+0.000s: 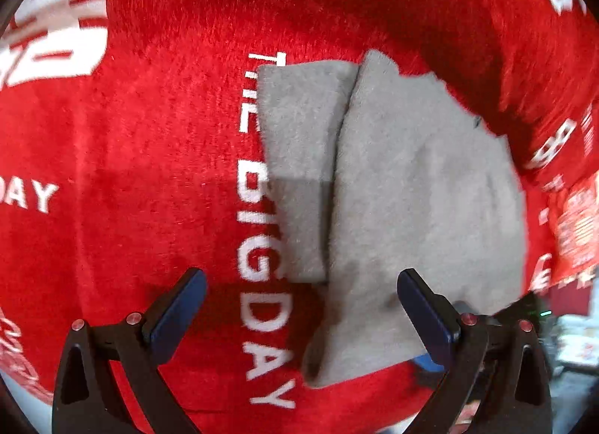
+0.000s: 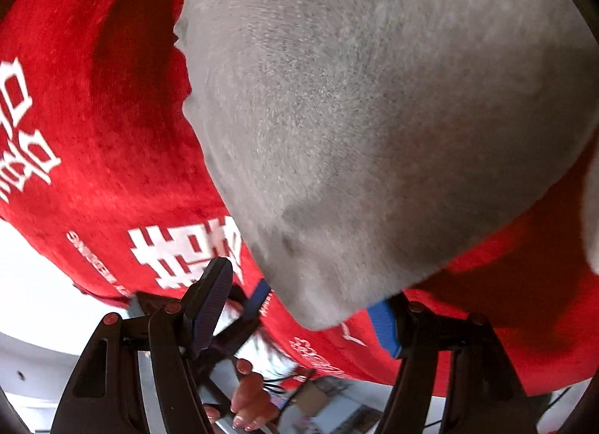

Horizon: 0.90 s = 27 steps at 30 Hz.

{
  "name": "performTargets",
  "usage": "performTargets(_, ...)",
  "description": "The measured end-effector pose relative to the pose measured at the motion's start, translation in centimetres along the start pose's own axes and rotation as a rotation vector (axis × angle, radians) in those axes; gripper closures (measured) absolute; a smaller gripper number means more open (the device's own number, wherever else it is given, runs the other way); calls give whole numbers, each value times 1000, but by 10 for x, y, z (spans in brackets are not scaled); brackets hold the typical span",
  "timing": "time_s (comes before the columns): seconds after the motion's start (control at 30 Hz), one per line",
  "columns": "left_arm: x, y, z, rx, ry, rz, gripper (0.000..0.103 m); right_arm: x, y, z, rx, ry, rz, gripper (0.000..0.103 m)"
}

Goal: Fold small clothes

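Grey garment point(image 1: 411, 179) lies part-folded on red printed cloth point(image 1: 149, 172). Left claw point(image 1: 301, 316) open, empty, above near edge. Right claw point(image 2: 303, 306) open beside hem, nothing gripped. Advice: pinch both near corners evenly, fold flat.

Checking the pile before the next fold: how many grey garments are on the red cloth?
1. A single grey garment lies on the red cloth, already folded into overlapping layers, its near edge beside the left tongs. Anything under it is hidden.

Folded garment point(image 1: 404, 187) on printed cloth point(image 1: 149, 134), overlapping lettering point(image 1: 258, 232); left tool point(image 1: 301, 318) above its near edge.
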<state>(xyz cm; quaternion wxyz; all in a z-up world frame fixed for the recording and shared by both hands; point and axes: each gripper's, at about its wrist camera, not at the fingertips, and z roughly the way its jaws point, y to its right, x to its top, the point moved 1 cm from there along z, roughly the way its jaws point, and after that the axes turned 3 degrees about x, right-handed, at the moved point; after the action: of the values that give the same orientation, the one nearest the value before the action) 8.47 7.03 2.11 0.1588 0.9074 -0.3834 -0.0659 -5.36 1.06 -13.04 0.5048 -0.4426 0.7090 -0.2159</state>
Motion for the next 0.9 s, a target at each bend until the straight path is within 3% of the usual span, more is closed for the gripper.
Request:
performTargets(0.03,2,-5,0,-34,-3,-24,1,1,0,0,8,-1,9,36)
performTargets(0.07,5,-10,0,-73,-8,-52,1,3,1,1,15,-6,19,62)
performTargets(0.13,9,-17,1,-118,-14,-88,1,6,-1,2,32,-17,26,94)
performTargets(0.27,18,-25,14,-164,-46,-125,1,10,-33,-8,107,-34,-76,94)
performTargets(0.5,38,8,28,-358,-100,-105,1,11,-73,-22,133,-93,-202,94)
performTargets(0.63,48,45,32,-400,-98,-56,1,6,-71,-19,53,-146,-252,94)
performTargets(0.7,50,63,31,-358,-79,-11,1,5,-64,-20,8,-173,-257,94)
performTargets(0.73,50,66,30,-327,-68,8,6,3,-60,-19,-27,-189,-264,94)
performTargets(0.83,53,77,39,-200,-67,67,61,0,-50,-20,-194,-253,-316,91)
performTargets(0.9,52,78,48,-148,-87,76,65,0,-46,-24,-276,-283,-339,90)
